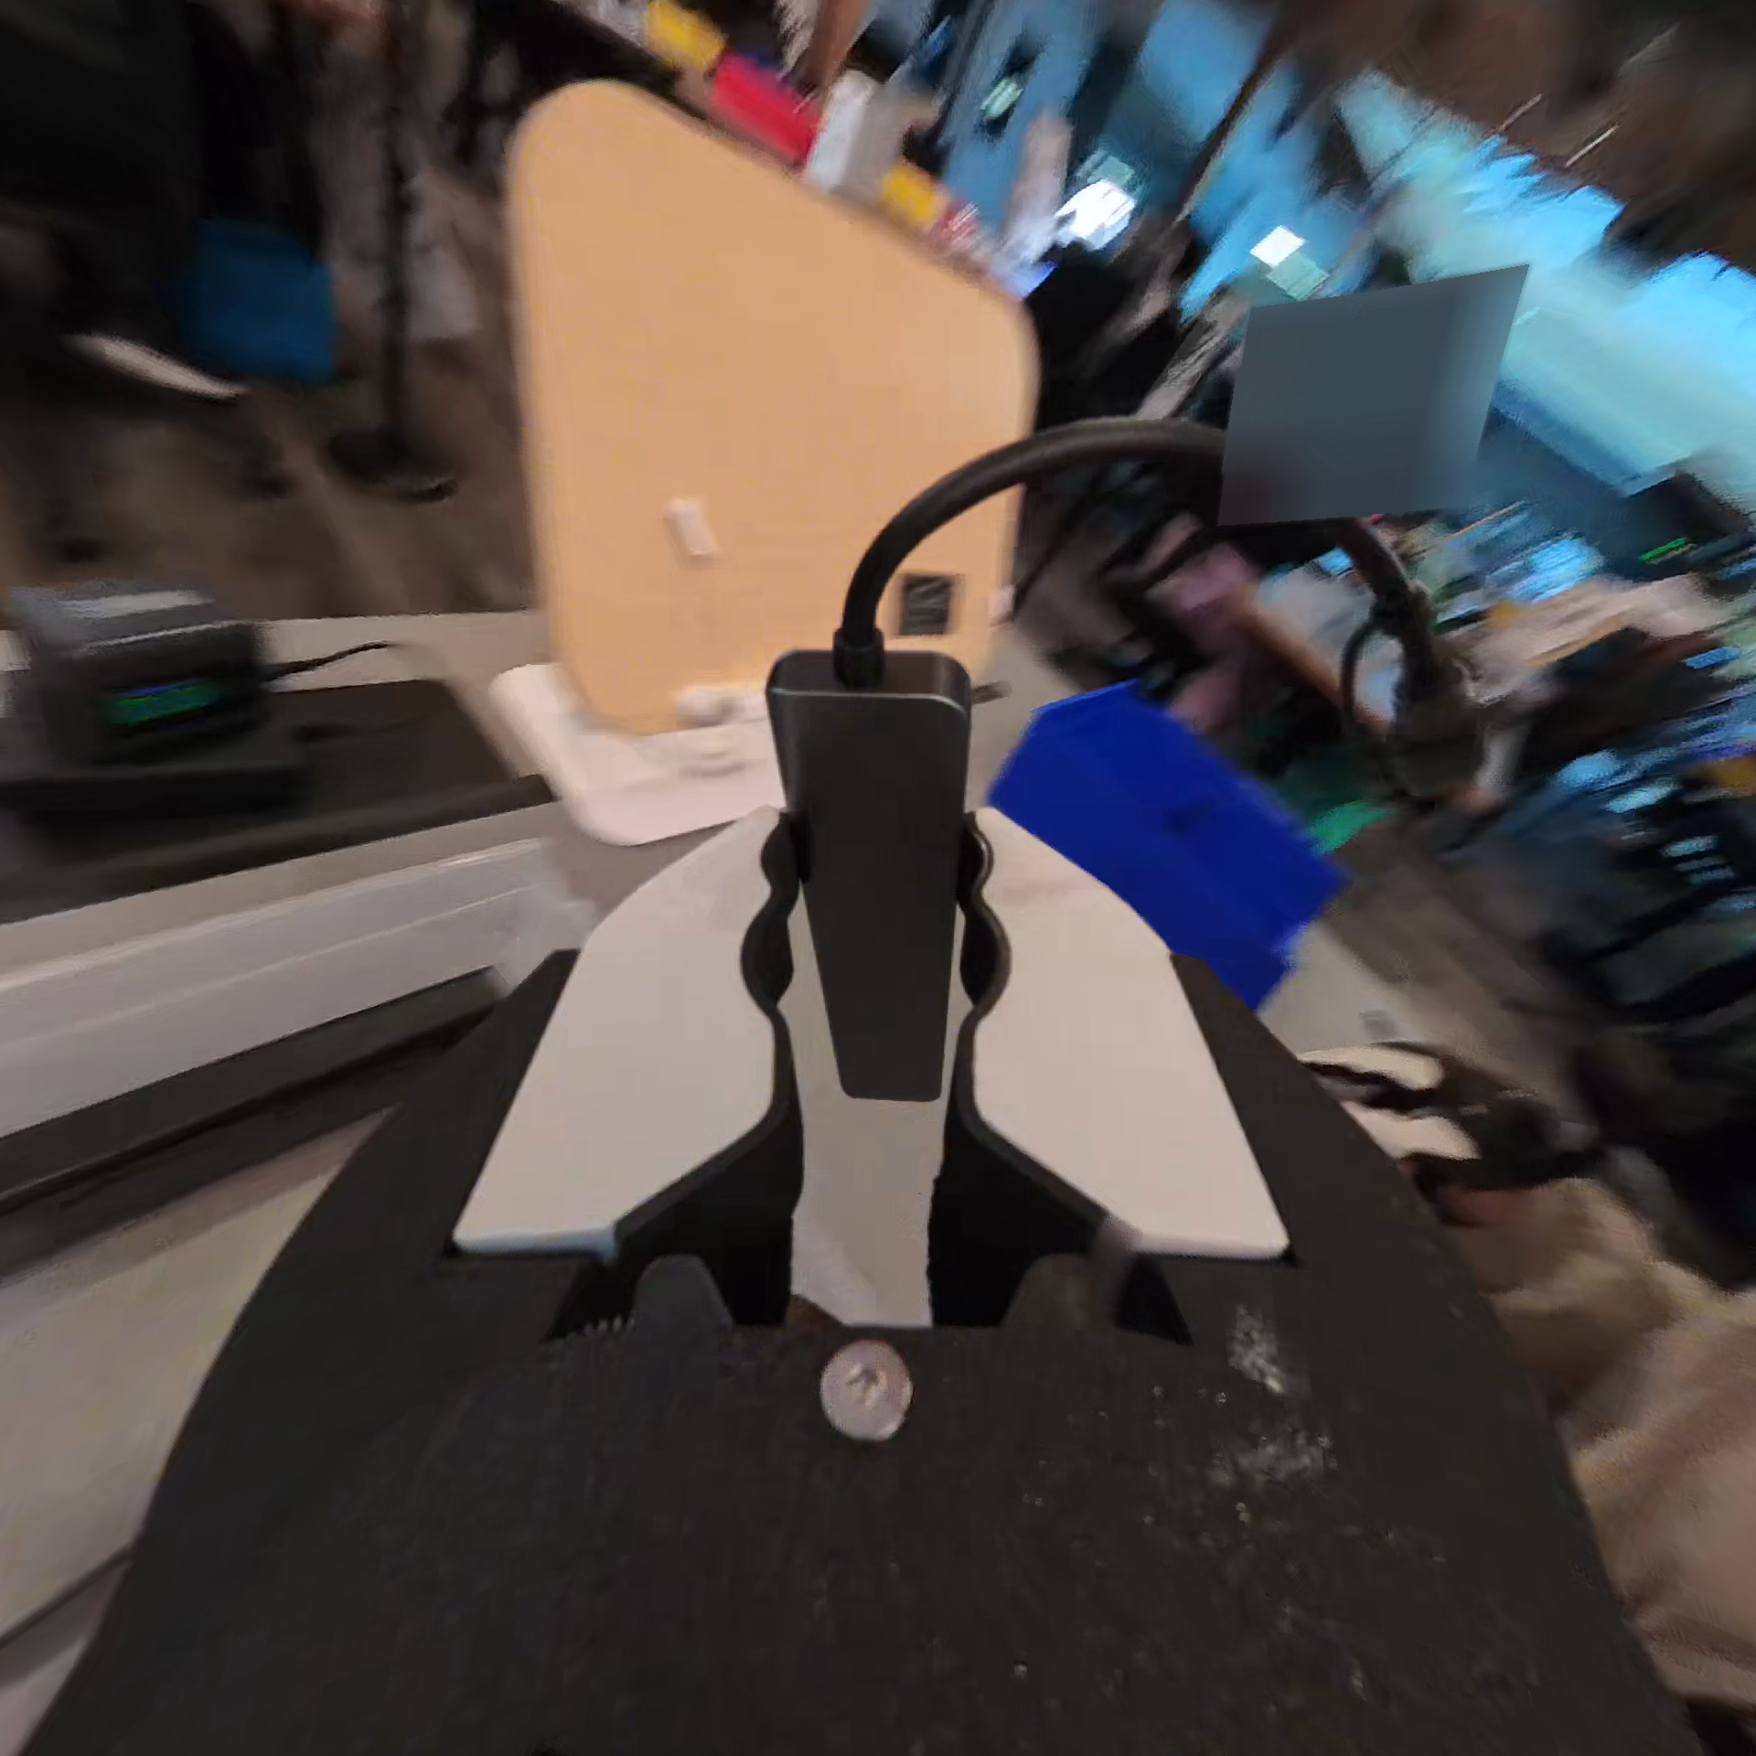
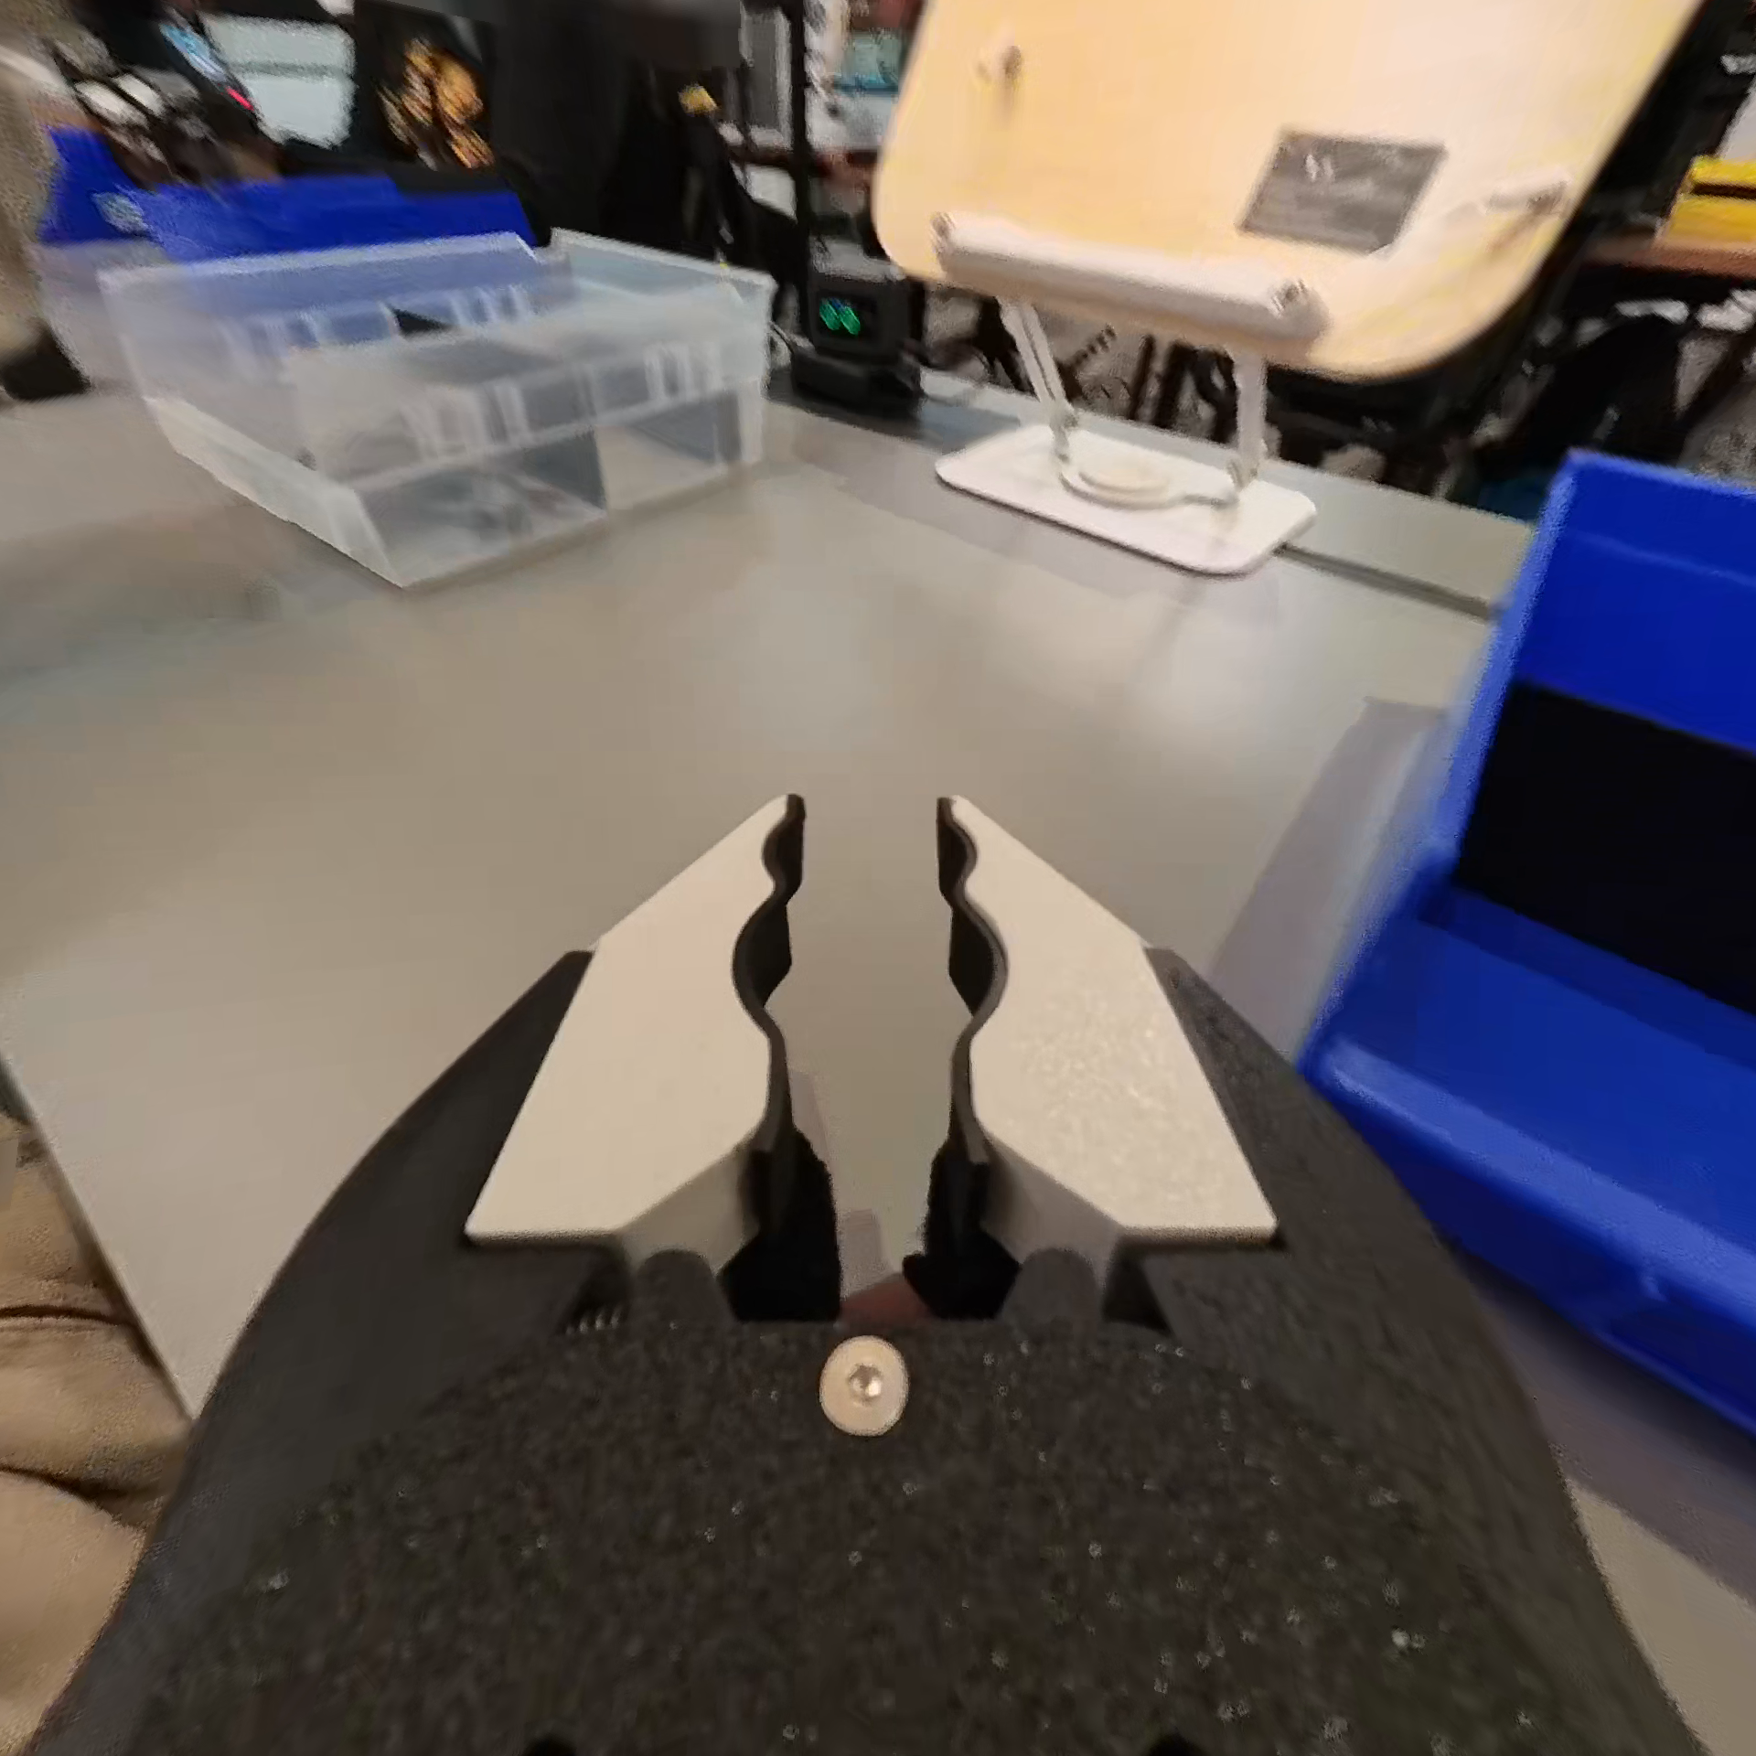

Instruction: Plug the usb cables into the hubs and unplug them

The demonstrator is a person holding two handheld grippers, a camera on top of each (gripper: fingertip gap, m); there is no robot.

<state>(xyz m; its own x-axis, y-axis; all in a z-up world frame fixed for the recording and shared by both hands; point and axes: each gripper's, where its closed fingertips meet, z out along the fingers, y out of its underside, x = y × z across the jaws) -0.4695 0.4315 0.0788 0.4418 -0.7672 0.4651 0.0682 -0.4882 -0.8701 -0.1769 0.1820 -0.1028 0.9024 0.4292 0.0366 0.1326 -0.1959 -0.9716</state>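
My left gripper (image 1: pixel 876 836) is shut on a dark grey USB hub (image 1: pixel 874 855). The hub points forward between the fingers and is held in the air. Its thick black cable (image 1: pixel 960 485) leaves the far end and arcs up and to the right. No other cable is plugged into the hub where I can see it. My right gripper (image 2: pixel 870 817) is open by a narrow gap and empty, above the bare grey table (image 2: pixel 475 760). No USB cable shows in the right wrist view.
A blue bin (image 2: pixel 1568 950) stands at the right; it also shows in the left wrist view (image 1: pixel 1169 836). A clear plastic compartment box (image 2: pixel 447 380) stands at the far left. A tilted wooden board (image 2: pixel 1188 143) on a white stand (image 2: pixel 1131 485) stands at the back. My hands' fingertips stand some 45 cm from each other.
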